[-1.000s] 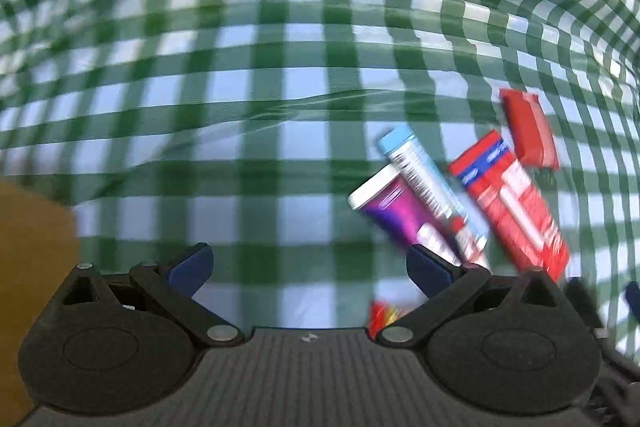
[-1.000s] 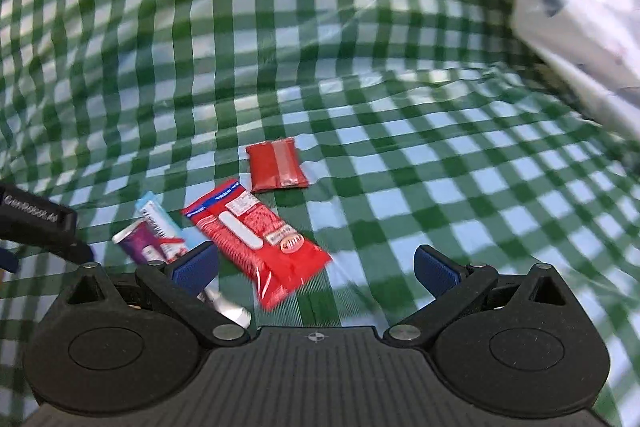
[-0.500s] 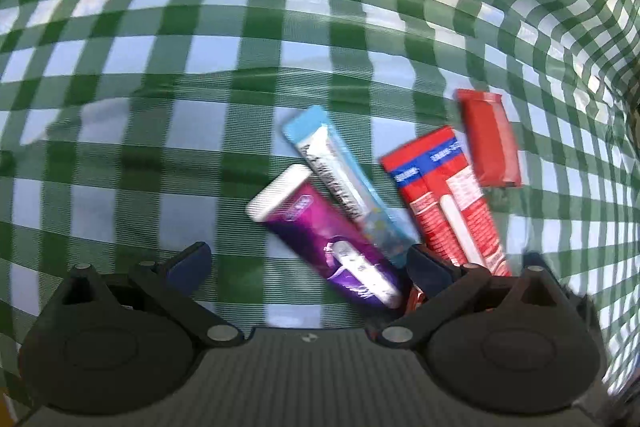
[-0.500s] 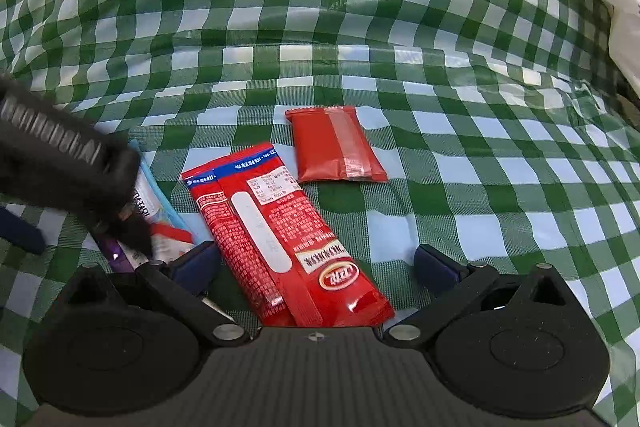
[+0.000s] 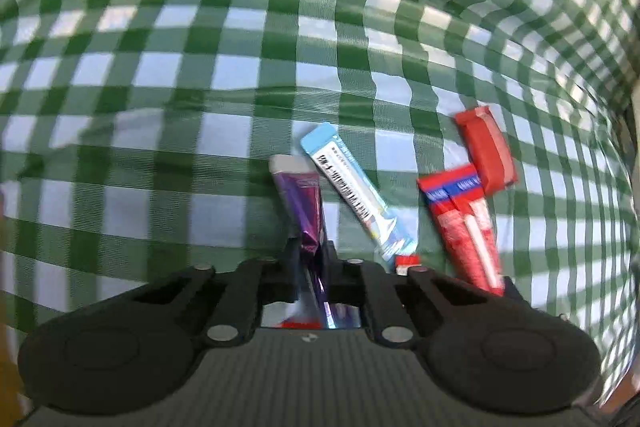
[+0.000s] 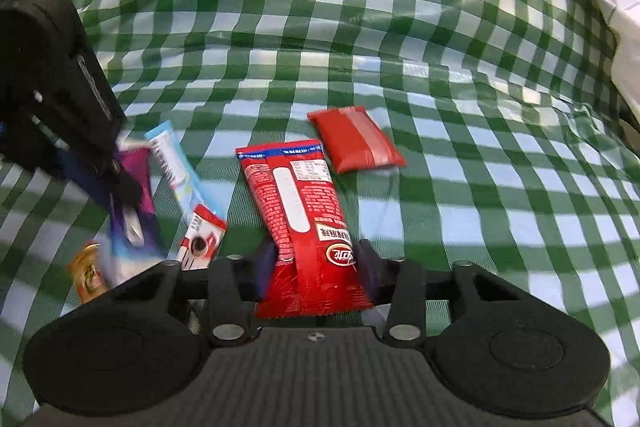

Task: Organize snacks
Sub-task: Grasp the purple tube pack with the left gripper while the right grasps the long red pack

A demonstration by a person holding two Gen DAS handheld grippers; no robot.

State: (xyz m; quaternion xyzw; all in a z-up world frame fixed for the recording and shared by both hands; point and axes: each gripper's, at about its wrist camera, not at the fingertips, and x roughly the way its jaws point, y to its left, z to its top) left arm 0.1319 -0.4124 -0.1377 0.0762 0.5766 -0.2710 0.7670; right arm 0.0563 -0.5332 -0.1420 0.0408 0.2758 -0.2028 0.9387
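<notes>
Both grippers are down among a small cluster of snack packets lying on a green-and-white checked cloth (image 6: 400, 27) that covers the surface.

The left gripper (image 5: 310, 259) has its jaws drawn narrow on the near end of the purple packet (image 5: 298, 195), pinching the crinkled foil so that it buckles between the pads. Gripping it by the end rather than the middle probably suits a thin, flat wrapper, since the far end can trail as it is lifted.

The right gripper (image 6: 316, 267) is closing around the long red packet (image 6: 298, 211), whose lower end lies between the jaws; the pads sit right at its edges, though whether they already press on it is hard to say. The packet lies lengthwise along the gripper's line, so the jaws meet it across its narrow width.

Just beside the purple packet lies a light blue stick packet (image 5: 352, 187), angled across it, with a small red-and-white packet (image 6: 202, 233) at its near end. A small plain red pouch (image 6: 356, 141) rests just beyond the top corner of the long red packet, touching or nearly so. An orange packet (image 6: 88, 273) sits at the near left edge of the cluster.

Judging by this, sorting has barely begun: the snacks lie jumbled, and no container for them is in sight.
</notes>
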